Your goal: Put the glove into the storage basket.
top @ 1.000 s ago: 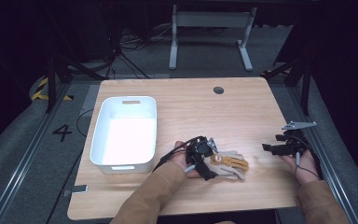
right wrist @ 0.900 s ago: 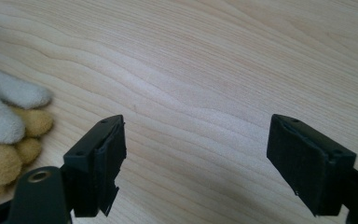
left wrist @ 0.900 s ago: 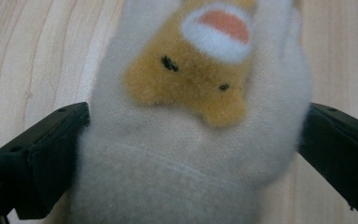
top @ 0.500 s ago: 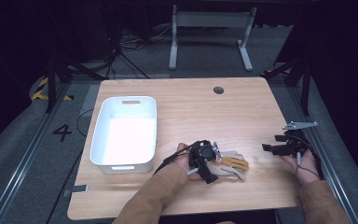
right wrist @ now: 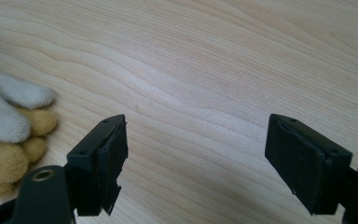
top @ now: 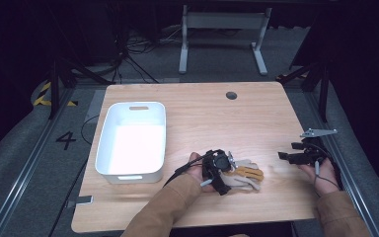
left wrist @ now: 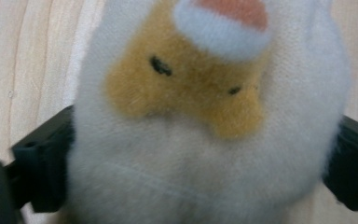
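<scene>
The left gripper (top: 222, 170) is clamping a white-and-tan plush toy (left wrist: 209, 116) lying near the wooden table's (top: 202, 113) front edge, right of a white bin (top: 132, 140). Its close-up is showing stitched eyes, edges cropped. The right gripper (right wrist: 196, 163), jaws spread, is hovering nearby, glimpsing plush limbs.

We identify this as a lab or test bay: the wooden table (top: 197, 113) stands on grey carpet between metal floor rails (top: 27, 163), with a painted floor number "4" (top: 65, 140), hazard tape (top: 47, 96), and loose cables (top: 128, 54) behind.
</scene>
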Available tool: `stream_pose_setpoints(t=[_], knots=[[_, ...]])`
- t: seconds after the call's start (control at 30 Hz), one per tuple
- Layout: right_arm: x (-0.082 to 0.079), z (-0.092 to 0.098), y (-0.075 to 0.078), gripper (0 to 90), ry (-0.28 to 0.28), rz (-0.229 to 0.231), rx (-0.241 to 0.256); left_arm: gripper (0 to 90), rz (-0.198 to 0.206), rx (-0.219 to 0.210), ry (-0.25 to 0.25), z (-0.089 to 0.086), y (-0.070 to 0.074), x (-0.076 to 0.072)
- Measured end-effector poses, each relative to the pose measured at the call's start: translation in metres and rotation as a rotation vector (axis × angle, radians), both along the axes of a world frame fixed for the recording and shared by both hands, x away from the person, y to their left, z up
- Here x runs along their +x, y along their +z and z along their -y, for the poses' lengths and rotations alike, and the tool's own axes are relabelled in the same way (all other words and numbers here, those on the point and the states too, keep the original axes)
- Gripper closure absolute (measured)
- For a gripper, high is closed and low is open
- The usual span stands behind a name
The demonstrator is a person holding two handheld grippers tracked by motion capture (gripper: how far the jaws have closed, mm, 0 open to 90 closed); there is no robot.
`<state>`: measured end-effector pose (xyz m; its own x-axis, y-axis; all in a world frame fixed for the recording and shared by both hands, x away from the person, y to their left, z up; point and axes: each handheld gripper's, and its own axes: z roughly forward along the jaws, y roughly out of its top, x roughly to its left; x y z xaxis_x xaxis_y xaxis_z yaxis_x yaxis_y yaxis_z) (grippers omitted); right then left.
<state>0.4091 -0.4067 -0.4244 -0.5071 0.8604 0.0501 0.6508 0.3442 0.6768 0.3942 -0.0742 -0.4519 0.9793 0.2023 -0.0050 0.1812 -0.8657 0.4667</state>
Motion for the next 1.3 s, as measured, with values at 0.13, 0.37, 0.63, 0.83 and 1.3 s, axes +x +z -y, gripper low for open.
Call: stream_pose_setpoints(t=[0.13,0.37,0.63,0.83,1.3], knots=[[0.0,-0.001,-0.002,22.1,0.007,-0.013,0.005,23.6,-0.004,0.022,0.001,0.003,0.007,-0.006],[0.0,-0.004,-0.001,22.7,0.031,-0.007,0.008,47.7,0.0,0.035,-0.011,0.005,0.012,-0.012],[0.0,-0.003,-0.001,23.0,0.037,-0.001,0.01,65.7,-0.014,0.037,-0.009,0.004,0.014,-0.012],[0.0,-0.002,-0.002,23.4,0.03,-0.008,0.014,67.3,-0.041,0.022,0.007,0.004,0.014,-0.01],[0.0,-0.002,-0.002,36.5,0.032,-0.006,0.037,66.8,-0.071,-0.006,0.078,-0.001,0.022,-0.008]])
